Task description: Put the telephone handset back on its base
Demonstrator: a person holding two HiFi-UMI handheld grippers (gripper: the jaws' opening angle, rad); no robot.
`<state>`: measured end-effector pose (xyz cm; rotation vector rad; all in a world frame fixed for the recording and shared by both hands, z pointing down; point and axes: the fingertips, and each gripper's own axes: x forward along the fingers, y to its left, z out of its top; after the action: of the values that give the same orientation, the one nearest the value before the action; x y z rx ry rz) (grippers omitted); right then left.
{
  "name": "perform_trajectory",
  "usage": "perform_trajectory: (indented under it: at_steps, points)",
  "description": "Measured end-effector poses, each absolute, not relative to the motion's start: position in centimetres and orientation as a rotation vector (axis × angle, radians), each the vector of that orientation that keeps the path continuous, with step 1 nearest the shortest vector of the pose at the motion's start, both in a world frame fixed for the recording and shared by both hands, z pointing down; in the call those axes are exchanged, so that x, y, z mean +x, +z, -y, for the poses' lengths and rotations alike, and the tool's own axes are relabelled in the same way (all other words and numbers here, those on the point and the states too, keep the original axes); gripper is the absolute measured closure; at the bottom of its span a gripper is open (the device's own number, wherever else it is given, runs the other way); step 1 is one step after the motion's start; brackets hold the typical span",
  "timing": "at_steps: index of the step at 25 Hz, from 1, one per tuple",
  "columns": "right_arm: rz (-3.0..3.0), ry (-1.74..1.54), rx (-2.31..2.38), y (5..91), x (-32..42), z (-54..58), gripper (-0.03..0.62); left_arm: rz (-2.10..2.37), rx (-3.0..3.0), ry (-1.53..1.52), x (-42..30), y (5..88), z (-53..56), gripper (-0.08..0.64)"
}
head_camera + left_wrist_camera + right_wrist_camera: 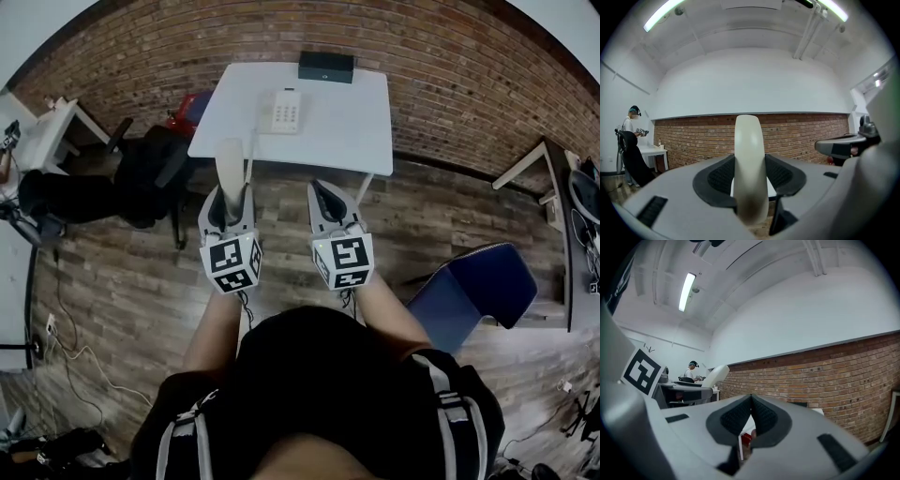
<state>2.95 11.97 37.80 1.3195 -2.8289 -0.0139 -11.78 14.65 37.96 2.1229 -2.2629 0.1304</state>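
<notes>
The cream telephone handset stands upright in my left gripper, whose pads are shut on its lower part. In the left gripper view the handset fills the gap between the dark pads. A thin cord runs from it up toward the white phone base, which lies on the white table ahead of me. Both grippers hang over the wooden floor, short of the table's near edge. My right gripper is beside the left one, shut and empty; its pads meet in the right gripper view.
A black box sits at the table's far edge against the brick wall. A black office chair stands left of the table and a blue chair at my right. Other desks flank the room, and cables trail on the floor at left.
</notes>
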Motion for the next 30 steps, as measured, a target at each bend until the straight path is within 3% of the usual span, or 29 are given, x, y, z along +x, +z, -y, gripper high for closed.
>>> perform_trajectory:
  at_steps: [15,30]
  points:
    - [2.845,-0.002,1.261,39.4,5.8,-10.5,0.595,2.298,2.079,0.104,-9.2,39.0,-13.8,0.357]
    - [2.847,-0.002,1.225,41.1,3.0,-4.8,0.595,2.29,2.061,0.097,-12.1,41.1,-8.2,0.357]
